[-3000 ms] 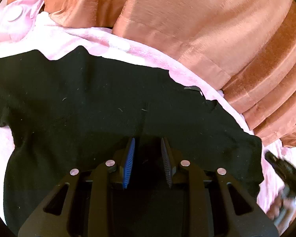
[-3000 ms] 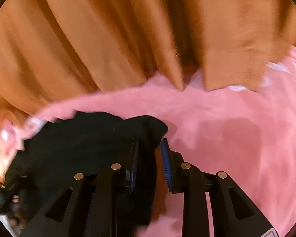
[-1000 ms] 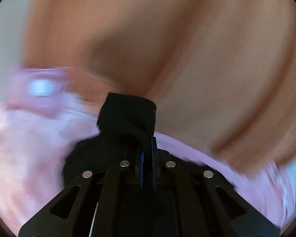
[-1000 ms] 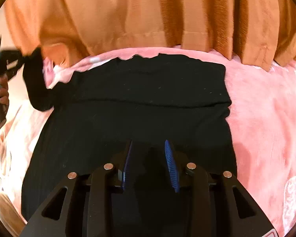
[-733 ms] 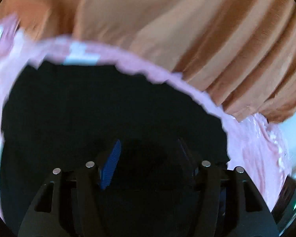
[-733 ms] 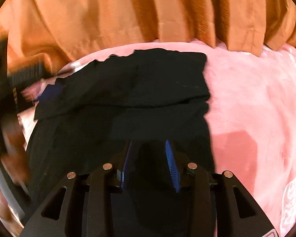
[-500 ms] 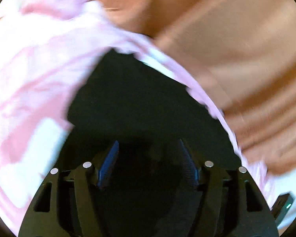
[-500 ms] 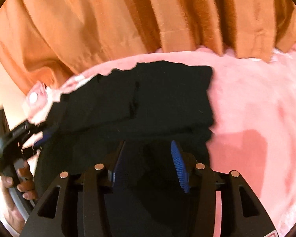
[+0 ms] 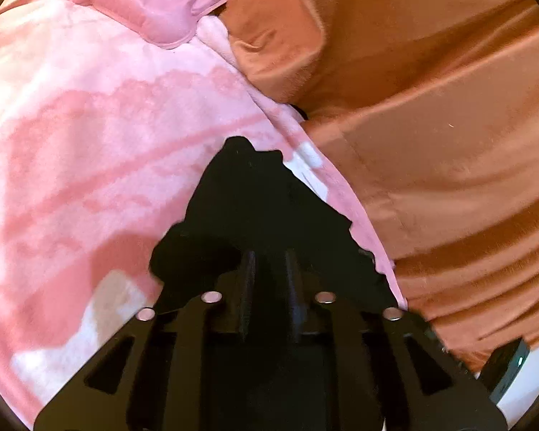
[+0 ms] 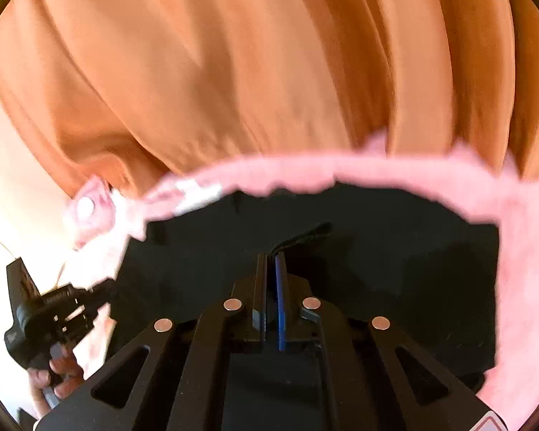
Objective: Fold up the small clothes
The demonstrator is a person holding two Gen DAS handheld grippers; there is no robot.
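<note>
Black knit garment (image 10: 341,269), small and soft, lies flat on the pink mottled fleece blanket (image 9: 90,143), its far hem running along the blanket edge that meets the hanging orange curtain (image 10: 233,72). By the look of it the fold is mid-course: both grippers are taking hold at the near side of the cloth, away from the curtain.

Right gripper (image 10: 271,262) has its fingers pressed together, and a thin ridge of the black cloth rises just past the tips, so it appears to pinch a fold of the garment. Left gripper (image 9: 268,262) sits over the garment's corner nearest the pink button-tufted cushion (image 9: 161,0); its jaws are closing with black cloth between them, and whether the pads already bite the cloth cannot be told against the dark fabric.

Next, I judge, the left pinch must finish before any lift, then both hands should carry the near edge toward the curtain side together, keeping it level so the layers do not skew.
</note>
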